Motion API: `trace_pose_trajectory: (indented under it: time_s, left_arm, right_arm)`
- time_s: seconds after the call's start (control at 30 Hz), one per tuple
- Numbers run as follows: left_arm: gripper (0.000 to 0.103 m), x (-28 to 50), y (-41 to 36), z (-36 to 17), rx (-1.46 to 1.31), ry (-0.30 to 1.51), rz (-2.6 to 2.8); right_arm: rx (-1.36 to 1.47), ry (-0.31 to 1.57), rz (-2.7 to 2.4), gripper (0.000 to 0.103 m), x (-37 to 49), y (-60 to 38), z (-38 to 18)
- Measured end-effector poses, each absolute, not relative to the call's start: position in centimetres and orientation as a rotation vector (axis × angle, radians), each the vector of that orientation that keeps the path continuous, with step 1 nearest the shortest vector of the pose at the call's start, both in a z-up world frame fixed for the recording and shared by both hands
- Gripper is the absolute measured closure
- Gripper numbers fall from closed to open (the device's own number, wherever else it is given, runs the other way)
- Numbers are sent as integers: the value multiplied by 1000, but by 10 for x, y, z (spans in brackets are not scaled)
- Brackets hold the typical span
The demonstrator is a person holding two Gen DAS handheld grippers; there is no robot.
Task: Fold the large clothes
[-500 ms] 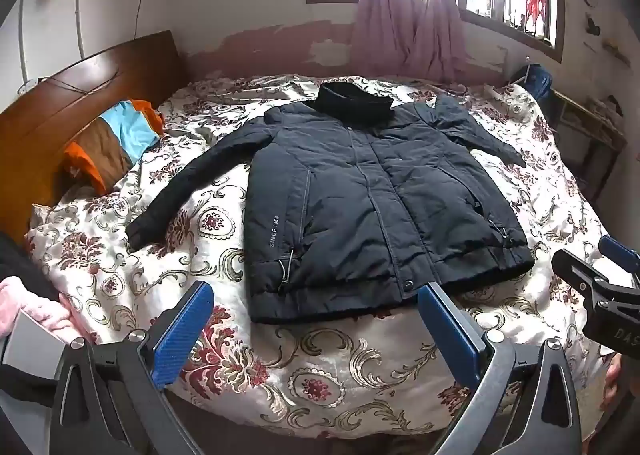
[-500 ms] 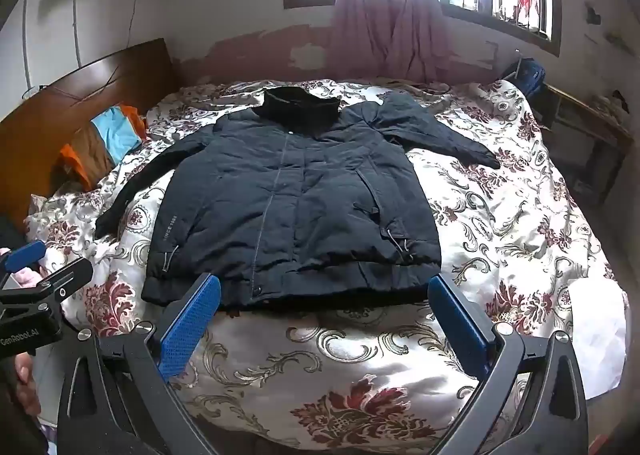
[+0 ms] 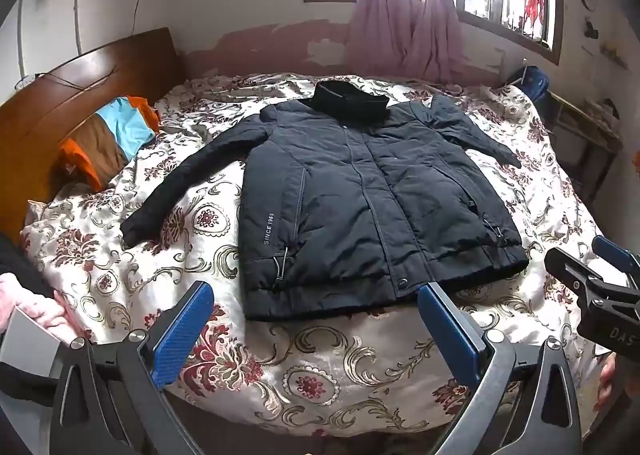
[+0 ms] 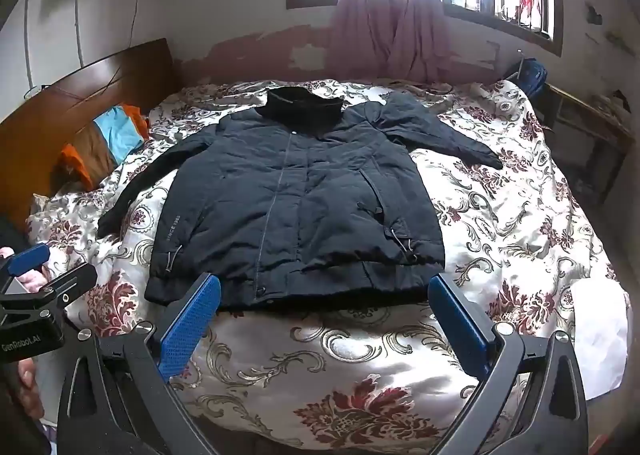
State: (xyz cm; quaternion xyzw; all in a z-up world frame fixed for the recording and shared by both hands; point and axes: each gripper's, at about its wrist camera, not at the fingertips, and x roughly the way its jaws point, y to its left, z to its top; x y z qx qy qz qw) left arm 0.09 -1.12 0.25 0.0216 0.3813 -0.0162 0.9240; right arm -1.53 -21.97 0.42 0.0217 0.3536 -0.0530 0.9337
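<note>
Dark navy padded jacket point(image 3: 372, 191), spread front-up at frame centre on floral-quilted bed point(image 3: 320, 375); left hand-held gripper point(image 3: 316, 331) and right hand-held gripper point(image 4: 324, 319) both wide open, empty, short of hem; risk: slippery bulky padding escaping a shallow pinch, sleeves dragging askew.

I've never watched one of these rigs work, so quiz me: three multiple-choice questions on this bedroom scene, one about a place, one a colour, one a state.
1. Where does the jacket lie?
A on the floor
B on the floral bedspread
C on a chair

2. What colour are the left gripper fingers?
A blue
B red
C yellow

3. How is the jacket?
A folded in half
B rolled up
C spread flat, sleeves out

Answers: 1 B, floral fabric shows all around it. 2 A, both pads are blue. 3 C, both sleeves lie out sideways.
</note>
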Motion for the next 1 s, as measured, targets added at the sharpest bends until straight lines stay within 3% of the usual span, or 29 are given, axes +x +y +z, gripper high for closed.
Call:
trace_pose_trajectory:
  time_s: [1.0]
  left_arm:
    - [0,-5,9,-6,25,779,-34]
  right_arm:
    - [41,730,-98,1,-13,-205,1]
